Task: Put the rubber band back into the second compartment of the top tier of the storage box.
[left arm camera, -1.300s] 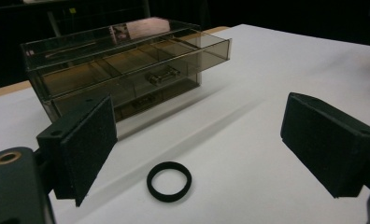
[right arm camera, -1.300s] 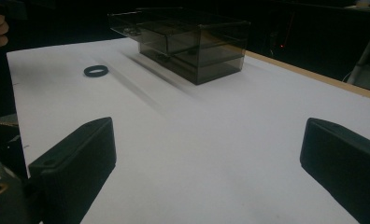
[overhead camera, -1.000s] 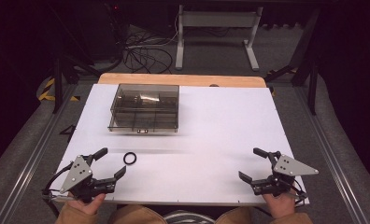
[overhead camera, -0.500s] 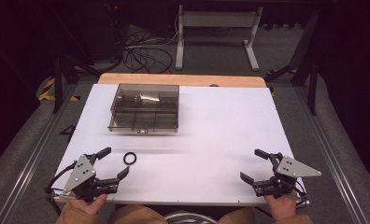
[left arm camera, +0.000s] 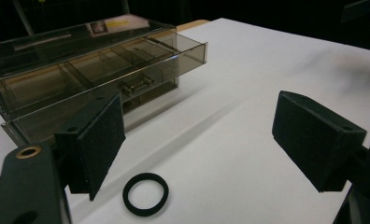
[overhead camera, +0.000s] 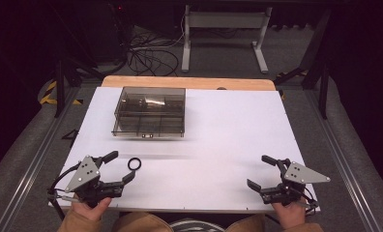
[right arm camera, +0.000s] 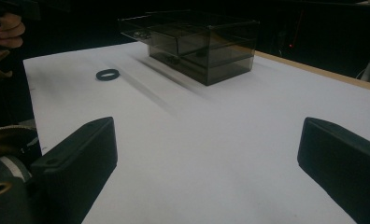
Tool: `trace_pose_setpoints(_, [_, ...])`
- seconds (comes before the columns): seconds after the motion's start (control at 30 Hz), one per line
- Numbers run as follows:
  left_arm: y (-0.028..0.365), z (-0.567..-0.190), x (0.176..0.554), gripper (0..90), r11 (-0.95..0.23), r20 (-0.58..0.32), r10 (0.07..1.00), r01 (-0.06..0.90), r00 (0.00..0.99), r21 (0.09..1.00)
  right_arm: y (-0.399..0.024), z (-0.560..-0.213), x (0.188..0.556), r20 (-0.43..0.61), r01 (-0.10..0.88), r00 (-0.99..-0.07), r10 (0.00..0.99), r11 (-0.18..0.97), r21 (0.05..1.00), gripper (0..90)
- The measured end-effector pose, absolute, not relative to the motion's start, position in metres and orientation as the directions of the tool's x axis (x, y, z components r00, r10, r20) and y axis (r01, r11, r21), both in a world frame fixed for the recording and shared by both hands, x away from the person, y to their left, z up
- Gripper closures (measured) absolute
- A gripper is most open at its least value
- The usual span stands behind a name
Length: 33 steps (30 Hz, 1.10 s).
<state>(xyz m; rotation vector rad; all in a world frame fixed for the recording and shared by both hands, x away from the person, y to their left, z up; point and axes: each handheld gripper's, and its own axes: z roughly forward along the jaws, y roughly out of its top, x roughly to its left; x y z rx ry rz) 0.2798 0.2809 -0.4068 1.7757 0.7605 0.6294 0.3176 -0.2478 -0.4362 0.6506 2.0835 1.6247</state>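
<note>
A smoky clear plastic box with divided compartments stands on the white table, left of centre toward the back. A small black ring lies flat on the table nearer the front. My left gripper is open right beside it. In the left gripper view the ring lies just ahead of the left pad, between the spread jaws of the left gripper, with the box behind. My right gripper stands open and holds nothing at the front right. The right gripper faces the ring and the box across the table.
A wooden strip edges the table's far side. Beyond it are a metal stand and loose cables on the floor. Metal rails run along both sides. The person's other hand shows at the upper left of the right gripper view.
Both grippers have shifted only slightly and stay open. The ring and the box have not moved.
</note>
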Motion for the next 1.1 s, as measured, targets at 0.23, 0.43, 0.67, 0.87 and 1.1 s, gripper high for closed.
trace_pose_setpoints(0.23, [0.281, -0.402, 0.290, 17.8, -0.233, 0.031, 0.747, 0.217, 0.664, 0.948, -0.244, -0.437, 0.318, -0.043, 0.110, -0.808, 0.588, 0.222, 0.969, 5.4])
trace_pose_setpoints(0.43, [0.278, -0.397, 0.298, 17.9, -0.248, 0.024, 0.738, 0.238, 0.674, 0.939, -0.241, -0.437, 0.317, -0.056, 0.108, -0.810, 0.584, 0.242, 0.964, 5.5])
trace_pose_setpoints(0.67, [0.269, -0.395, 0.307, 17.9, -0.295, 0.045, 0.730, 0.255, 0.682, 0.921, -0.243, -0.438, 0.319, -0.042, 0.118, -0.812, 0.583, 0.233, 0.965, 5.5])
trace_pose_setpoints(0.87, [0.268, -0.396, 0.316, 17.8, -0.312, 0.026, 0.729, 0.298, 0.684, 0.902, -0.243, -0.439, 0.319, -0.039, 0.114, -0.824, 0.566, 0.233, 0.966, 5.4])
trace_pose_setpoints(1.1, [0.269, -0.398, 0.322, 17.8, -0.292, -0.006, 0.728, 0.317, 0.686, 0.902, -0.242, -0.439, 0.320, -0.036, 0.118, -0.826, 0.562, 0.235, 0.965, 5.4])
